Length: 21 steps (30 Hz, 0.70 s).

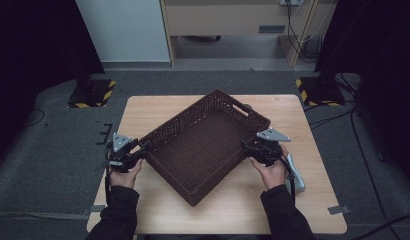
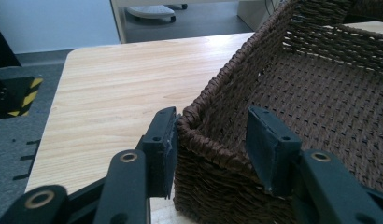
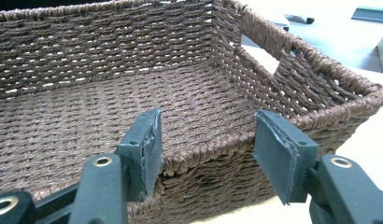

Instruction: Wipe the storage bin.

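A dark brown woven basket (image 1: pixel 183 119) with cut-out handles lies slanted on the wooden table (image 1: pixel 143 112), with nothing inside it. My left gripper (image 1: pixel 143 148) is at the basket's left corner. In the left gripper view its jaws straddle that corner of the basket (image 2: pixel 320 93): one pad lies against the outer wall and the other stands inside, apart from the weave. My right gripper (image 1: pixel 245 147) is at the basket's right side. In the right gripper view its jaws stand wide apart at the near rim of the basket (image 3: pixel 87 116), gripping nothing.
A pale grey object (image 1: pixel 296 176) lies on the table beside the person's right wrist. Grey tape (image 1: pixel 339 209) marks the table's front right corner. Black stands with yellow-striped bases (image 1: pixel 90 92) flank the table's far side on grey carpet.
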### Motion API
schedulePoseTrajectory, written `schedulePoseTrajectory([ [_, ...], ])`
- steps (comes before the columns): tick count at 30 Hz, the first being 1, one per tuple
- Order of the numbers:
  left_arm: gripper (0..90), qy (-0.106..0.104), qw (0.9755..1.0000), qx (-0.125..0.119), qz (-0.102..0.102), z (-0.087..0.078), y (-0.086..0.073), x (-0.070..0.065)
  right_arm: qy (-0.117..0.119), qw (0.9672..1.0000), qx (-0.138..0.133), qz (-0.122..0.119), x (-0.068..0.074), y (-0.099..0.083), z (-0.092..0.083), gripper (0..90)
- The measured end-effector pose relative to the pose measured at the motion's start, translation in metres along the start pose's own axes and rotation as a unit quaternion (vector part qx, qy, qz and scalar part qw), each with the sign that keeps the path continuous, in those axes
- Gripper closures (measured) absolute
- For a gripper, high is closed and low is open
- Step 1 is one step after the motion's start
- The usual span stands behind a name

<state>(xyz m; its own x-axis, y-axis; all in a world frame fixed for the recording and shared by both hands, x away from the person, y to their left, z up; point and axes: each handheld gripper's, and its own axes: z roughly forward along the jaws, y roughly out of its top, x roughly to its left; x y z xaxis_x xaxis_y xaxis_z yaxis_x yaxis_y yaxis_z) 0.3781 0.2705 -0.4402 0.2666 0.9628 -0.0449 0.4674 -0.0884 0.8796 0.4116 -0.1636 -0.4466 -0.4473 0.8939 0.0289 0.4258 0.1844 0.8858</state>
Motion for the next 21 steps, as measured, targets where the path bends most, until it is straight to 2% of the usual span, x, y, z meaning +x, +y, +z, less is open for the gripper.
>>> schedulePoseTrajectory([
  [5,45.3,-0.016,0.9999,-0.003,0.001,-0.010,-0.002,-0.004,0.009,0.9998,0.002,0.016,-0.001,-0.001,-0.002,43.1],
  [9,44.2,-0.026,0.9996,0.001,0.008,-0.011,-0.005,-0.011,0.018,0.9998,0.006,0.011,0.003,-0.001,-0.004,43.5],
  [10,44.0,-0.026,0.9996,0.002,0.011,-0.009,-0.005,-0.013,0.013,0.9999,0.004,0.009,0.005,-0.001,-0.004,43.5],
  [14,42.5,-0.009,0.9997,0.009,0.022,-0.004,-0.004,-0.018,0.011,0.9999,0.002,0.000,0.005,0.000,-0.004,43.1],
  [17,43.9,-0.008,0.9998,0.010,0.016,0.001,-0.003,-0.014,-0.007,0.9999,-0.008,0.000,0.000,0.001,-0.005,42.0],
  [21,44.5,-0.005,0.9999,0.008,0.012,0.008,0.000,-0.009,-0.012,0.9999,-0.004,0.008,-0.006,0.000,-0.003,38.6],
])
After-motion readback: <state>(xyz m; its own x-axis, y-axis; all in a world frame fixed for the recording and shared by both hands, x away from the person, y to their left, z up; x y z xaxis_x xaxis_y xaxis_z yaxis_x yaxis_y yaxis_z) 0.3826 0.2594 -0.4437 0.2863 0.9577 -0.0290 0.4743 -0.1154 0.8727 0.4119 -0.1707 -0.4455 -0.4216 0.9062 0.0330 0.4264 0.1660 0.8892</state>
